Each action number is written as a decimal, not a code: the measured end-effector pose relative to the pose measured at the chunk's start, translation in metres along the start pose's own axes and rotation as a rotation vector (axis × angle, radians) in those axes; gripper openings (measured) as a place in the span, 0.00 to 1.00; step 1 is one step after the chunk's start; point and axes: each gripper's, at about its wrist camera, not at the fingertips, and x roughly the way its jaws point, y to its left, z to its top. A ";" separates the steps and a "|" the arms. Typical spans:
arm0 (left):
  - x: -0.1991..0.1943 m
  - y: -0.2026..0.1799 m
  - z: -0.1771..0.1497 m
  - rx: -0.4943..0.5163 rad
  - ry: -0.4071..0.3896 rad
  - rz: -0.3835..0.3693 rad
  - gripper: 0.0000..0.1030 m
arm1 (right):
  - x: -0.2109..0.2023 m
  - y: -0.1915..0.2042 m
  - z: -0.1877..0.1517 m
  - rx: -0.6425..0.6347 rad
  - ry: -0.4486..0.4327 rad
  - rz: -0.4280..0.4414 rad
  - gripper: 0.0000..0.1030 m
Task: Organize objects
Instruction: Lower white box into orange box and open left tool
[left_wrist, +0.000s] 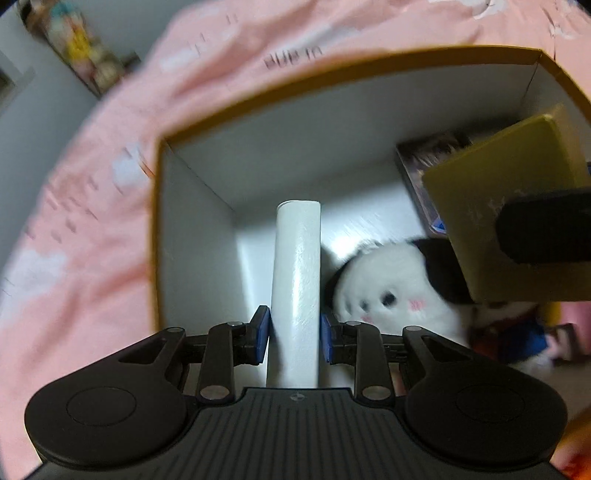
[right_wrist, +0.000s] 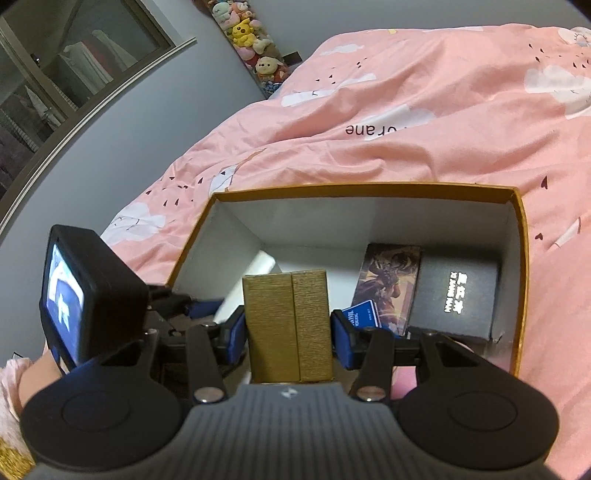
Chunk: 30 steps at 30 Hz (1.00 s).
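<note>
a pink bedspread (right_wrist: 424, 122) covers the bed, and on it sits an open box (right_wrist: 369, 192) with a gold rim and white inside. in the box lie a black case (right_wrist: 456, 295), an illustrated box (right_wrist: 388, 280) beside it, and a white plush toy (left_wrist: 391, 288). the right hand-held gripper (right_wrist: 288, 332) is clamped on a gold box (right_wrist: 286, 325), held over the open box. the left hand-held gripper (left_wrist: 294, 334) has a white tube (left_wrist: 297, 280) between its blue pads (left_wrist: 261, 334), the left pad touching, the right just beside it; whether it grips i cannot tell.
</note>
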 end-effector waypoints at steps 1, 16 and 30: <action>0.000 0.002 -0.002 -0.008 -0.001 -0.011 0.35 | 0.000 -0.001 0.000 0.002 -0.001 -0.002 0.48; -0.033 0.035 0.007 0.078 -0.054 -0.209 0.37 | -0.002 -0.007 0.001 0.013 -0.005 -0.006 0.48; -0.015 0.022 -0.002 0.241 -0.034 -0.037 0.16 | -0.002 -0.008 -0.001 0.015 0.005 -0.010 0.48</action>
